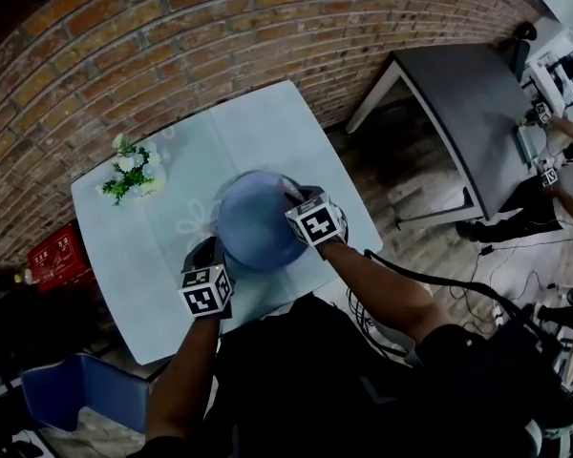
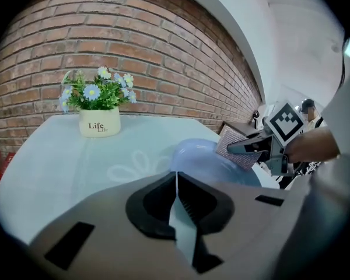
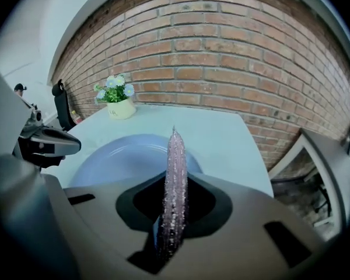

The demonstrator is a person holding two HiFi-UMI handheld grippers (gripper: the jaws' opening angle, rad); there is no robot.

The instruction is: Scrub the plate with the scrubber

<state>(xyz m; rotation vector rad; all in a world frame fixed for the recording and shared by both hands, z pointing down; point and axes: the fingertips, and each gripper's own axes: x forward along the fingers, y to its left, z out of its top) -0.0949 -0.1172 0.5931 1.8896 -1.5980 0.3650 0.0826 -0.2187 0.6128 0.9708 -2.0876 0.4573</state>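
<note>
A round blue plate [image 1: 253, 222] [image 2: 210, 162] [image 3: 122, 156] lies near the front edge of the pale table [image 1: 153, 246]. My right gripper [image 1: 293, 200] [image 2: 245, 147] is shut on a glittery pinkish scrubber [image 2: 234, 146] [image 3: 174, 197], held over the plate's right side. In the right gripper view the scrubber shows edge-on. Whether it touches the plate I cannot tell. My left gripper [image 1: 210, 249] [image 2: 176, 177] [image 3: 76, 144] is shut, its tips at the plate's near-left rim, with nothing visibly held.
A cream pot of flowers [image 1: 132, 172] [image 2: 99, 121] [image 3: 119, 107] stands at the table's far left, by the brick wall [image 1: 172, 27]. A dark grey table [image 1: 477, 103] stands to the right. A red crate [image 1: 55, 256] and a blue chair [image 1: 76, 394] sit on the left.
</note>
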